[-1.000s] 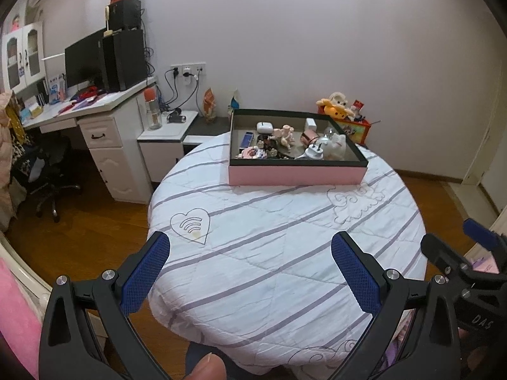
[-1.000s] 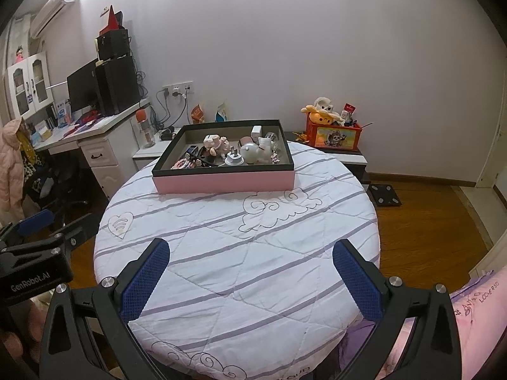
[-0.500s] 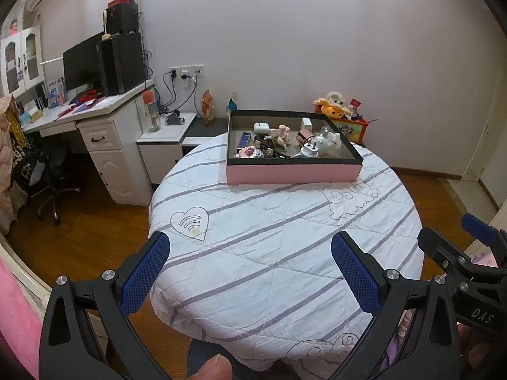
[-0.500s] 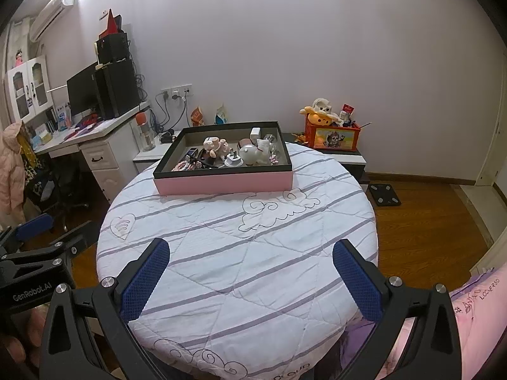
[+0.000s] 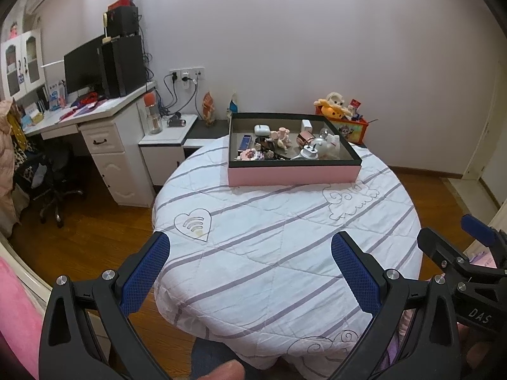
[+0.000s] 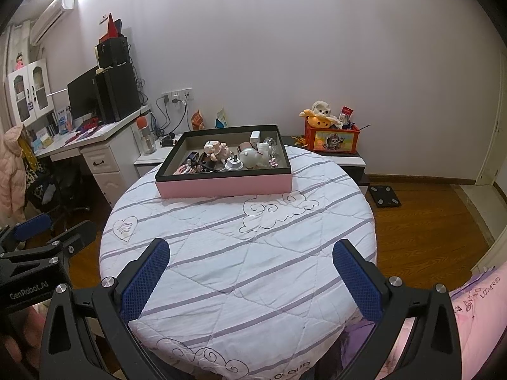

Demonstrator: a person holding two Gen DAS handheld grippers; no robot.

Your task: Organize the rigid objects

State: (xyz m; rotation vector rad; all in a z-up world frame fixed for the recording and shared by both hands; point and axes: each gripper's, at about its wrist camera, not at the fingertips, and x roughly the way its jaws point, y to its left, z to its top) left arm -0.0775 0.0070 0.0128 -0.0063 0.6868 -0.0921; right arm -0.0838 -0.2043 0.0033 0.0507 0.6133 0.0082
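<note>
A pink box with a black rim (image 5: 294, 173) (image 6: 221, 185) stands at the far side of the round table (image 5: 269, 247) (image 6: 240, 253). It holds several small things: a white pig figure (image 6: 252, 156), a white plug adapter (image 5: 309, 153), a pink doll (image 5: 282, 136), a white case (image 5: 262, 130). My left gripper (image 5: 250, 266) is open and empty, over the table's near left edge. My right gripper (image 6: 250, 269) is open and empty, over the near edge. Both are far from the box.
A white desk (image 5: 104, 117) with a monitor and a black tower stands at the left. An office chair (image 5: 54, 174) is beside it. An orange toy box (image 6: 331, 139) with plush toys sits on a low cabinet behind the table. A scale (image 6: 385, 194) lies on the wooden floor at the right.
Both grippers have drawn back and risen a little, so the table and box look slightly farther. Both stay open and empty.
</note>
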